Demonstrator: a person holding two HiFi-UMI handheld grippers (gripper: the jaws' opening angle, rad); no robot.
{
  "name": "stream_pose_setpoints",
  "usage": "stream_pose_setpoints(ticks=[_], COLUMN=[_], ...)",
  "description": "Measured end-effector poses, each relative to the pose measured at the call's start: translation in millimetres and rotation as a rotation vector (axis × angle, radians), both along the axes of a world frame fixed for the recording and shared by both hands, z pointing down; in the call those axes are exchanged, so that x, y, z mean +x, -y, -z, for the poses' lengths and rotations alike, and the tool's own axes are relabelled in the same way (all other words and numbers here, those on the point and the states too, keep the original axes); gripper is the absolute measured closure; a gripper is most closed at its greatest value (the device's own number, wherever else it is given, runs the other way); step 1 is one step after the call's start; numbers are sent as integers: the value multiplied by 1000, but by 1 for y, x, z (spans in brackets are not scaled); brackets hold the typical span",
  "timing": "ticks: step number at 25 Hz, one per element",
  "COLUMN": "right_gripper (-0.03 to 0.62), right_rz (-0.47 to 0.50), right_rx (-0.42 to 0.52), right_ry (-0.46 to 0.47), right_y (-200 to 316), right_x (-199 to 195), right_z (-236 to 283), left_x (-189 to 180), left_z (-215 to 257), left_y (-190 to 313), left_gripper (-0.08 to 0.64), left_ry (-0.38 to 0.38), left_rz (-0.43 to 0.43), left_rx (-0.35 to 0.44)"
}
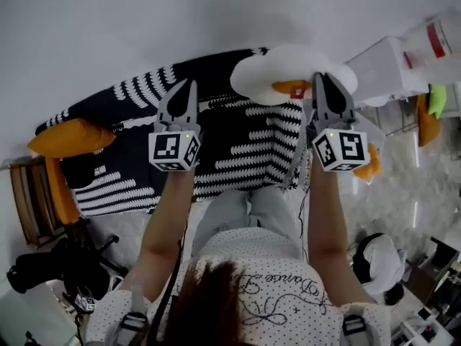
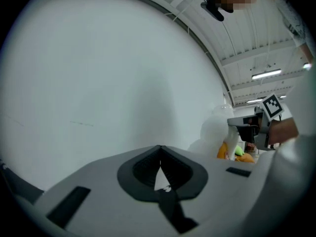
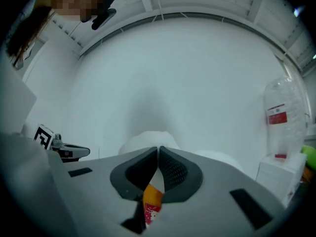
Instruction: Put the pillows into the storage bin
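A white pillow (image 1: 277, 69) with an orange patch hangs in the air from my right gripper (image 1: 320, 78). In the right gripper view the jaws of that gripper (image 3: 158, 154) are shut on the pillow's orange part and a red tag, and the white pillow (image 3: 148, 139) bulges beyond them. My left gripper (image 1: 189, 85) is held up beside it, shut with nothing in it. Its closed tips (image 2: 159, 154) face a bare white wall, with the white pillow (image 2: 215, 132) off to the right. An orange pillow (image 1: 72, 137) lies at the left end of a black-and-white patterned fabric surface (image 1: 238, 150).
Another orange cushion (image 1: 371, 164) shows just under the right gripper's marker cube. A white box (image 1: 385, 67) with a plastic bottle (image 3: 281, 117) on it stands at the right. At the left are a wooden frame (image 1: 29, 200) and black gear on the floor (image 1: 43, 265).
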State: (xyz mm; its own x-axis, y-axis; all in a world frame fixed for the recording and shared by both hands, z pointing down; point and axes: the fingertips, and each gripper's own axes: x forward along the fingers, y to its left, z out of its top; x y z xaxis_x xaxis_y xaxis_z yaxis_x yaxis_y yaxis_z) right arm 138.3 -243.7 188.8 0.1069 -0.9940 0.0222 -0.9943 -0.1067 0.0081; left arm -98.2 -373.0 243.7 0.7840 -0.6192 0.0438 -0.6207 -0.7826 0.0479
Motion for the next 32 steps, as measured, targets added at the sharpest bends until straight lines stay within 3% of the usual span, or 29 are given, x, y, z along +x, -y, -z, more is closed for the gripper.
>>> stream_pose_setpoints(ticks=[7, 14, 25, 32], right_gripper=[568, 568, 568, 568], right_rz=[-145, -295, -458, -563], right_rx=[30, 77, 17, 22], right_ry=[-17, -30, -65, -29], right_y=[-109, -266, -508, -604], right_x=[46, 95, 170, 196], right_z=[19, 34, 23, 14], left_x=[66, 138, 249, 300], left_z=[22, 45, 42, 49], left_y=[-72, -187, -395, -485], left_gripper=[557, 557, 557, 557], left_ry=[-21, -37, -74, -54], left_rz=[-135, -243, -405, -530], left_rx=[36, 67, 48, 66])
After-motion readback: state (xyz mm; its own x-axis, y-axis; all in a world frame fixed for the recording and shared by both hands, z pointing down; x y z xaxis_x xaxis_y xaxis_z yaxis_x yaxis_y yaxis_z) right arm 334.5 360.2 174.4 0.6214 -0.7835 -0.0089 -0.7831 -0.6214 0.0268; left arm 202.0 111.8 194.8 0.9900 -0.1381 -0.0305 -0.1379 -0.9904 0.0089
